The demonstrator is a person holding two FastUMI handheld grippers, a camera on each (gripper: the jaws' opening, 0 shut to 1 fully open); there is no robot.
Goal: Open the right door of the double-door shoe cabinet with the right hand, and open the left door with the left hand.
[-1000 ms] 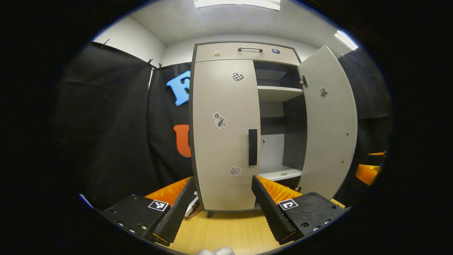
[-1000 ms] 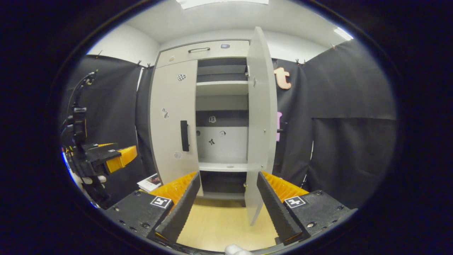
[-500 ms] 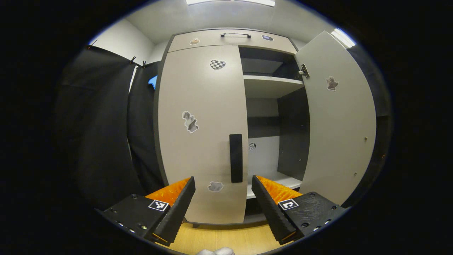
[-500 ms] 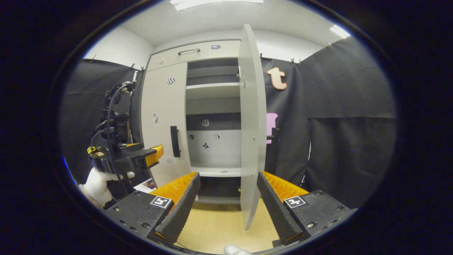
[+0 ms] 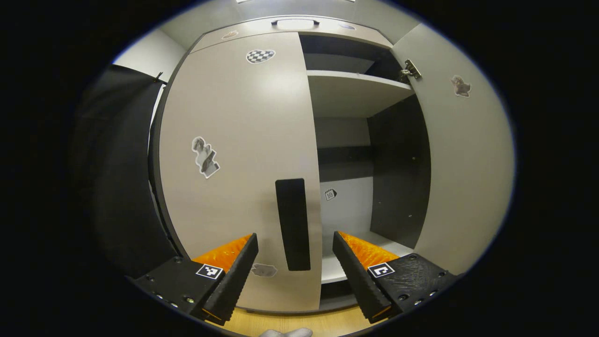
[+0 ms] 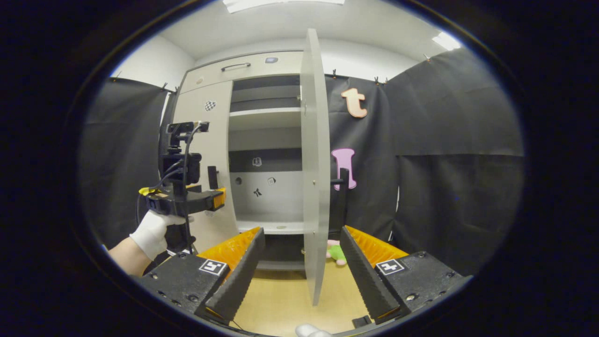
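Right door (image 6: 312, 164) stands open; left door (image 5: 234, 154) seemingly shut, its handle (image 5: 293, 223) between the spread left tool (image 5: 295, 262); right tool (image 6: 302, 267) spread, idle

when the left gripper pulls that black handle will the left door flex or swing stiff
Likely stiff: the left door looks like a flat rigid panel, as does the open right door, which hangs straight on its hinge. The handle looks solid, and the left gripper has open jaws either side of it.
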